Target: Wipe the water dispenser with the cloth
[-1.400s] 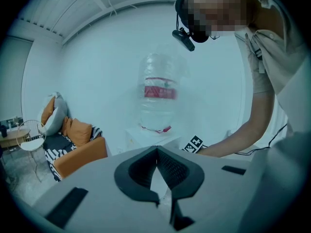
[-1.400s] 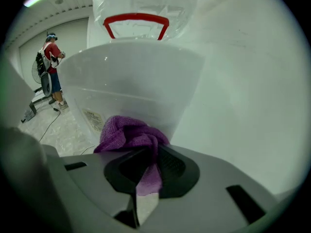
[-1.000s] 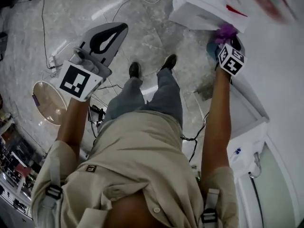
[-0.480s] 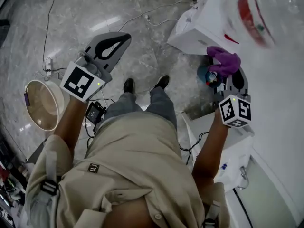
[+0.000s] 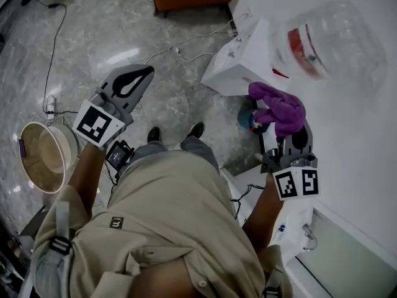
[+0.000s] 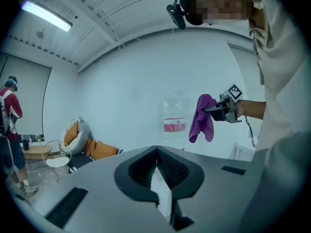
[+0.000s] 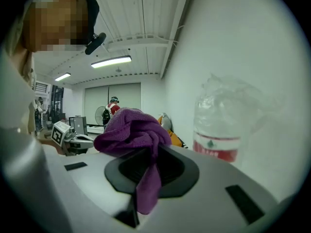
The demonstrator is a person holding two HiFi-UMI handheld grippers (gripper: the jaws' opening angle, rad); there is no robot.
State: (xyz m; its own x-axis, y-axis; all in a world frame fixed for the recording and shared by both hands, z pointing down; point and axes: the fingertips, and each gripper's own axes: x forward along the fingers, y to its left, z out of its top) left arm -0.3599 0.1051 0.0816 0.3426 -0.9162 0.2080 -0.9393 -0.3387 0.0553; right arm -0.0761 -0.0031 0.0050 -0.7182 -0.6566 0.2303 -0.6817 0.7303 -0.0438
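1. Jaws of the right claw are clenched on the purple cloth. A thick bunch of it sits on top of the jaws, and one strip hangs down between them.
2. From the head view, the right claw is at the right side and points to the far side. The cloth covers its tip.
3. The cloth is close to the white water dispenser, at its near right side. I cannot tell whether it touches the white body.
4. A clear bottle with a red label stands on the dispenser, to the right of the cloth.
5. The left claw is clenched too, but with nothing inside; its jaws meet at the tips.
6. From the head view, the left claw is at the left, well apart from the dispenser, above the grey floor.
7. In the left gripper view, the cloth hangs from the right claw, and a gap shows between it and the bottle.
8. White cables lie on the floor, far from the person's shoes.
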